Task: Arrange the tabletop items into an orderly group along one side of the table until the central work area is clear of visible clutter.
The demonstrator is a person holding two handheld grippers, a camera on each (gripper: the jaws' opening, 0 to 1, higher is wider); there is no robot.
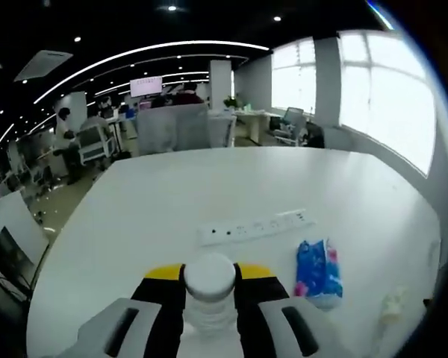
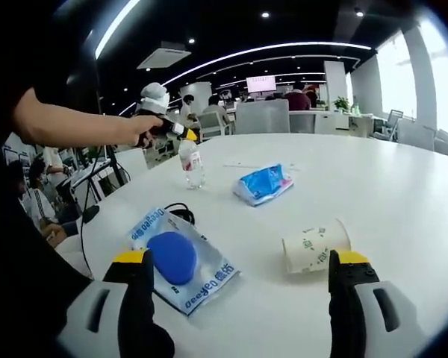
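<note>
Bottle sitting clamped between left gripper jaws, being carried for regrouping | right gripper gaping wide, approaching paper cup just ahead.

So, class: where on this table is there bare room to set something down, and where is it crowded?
Bare: the table beyond the power strip. Crowded: near the right tool, around the blue packet, the tipped paper cup and the tissue pack.

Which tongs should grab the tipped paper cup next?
Right. The right tongs are open, with the paper cup lying on its side just ahead of them. The left tongs are shut on the bottle.
</note>
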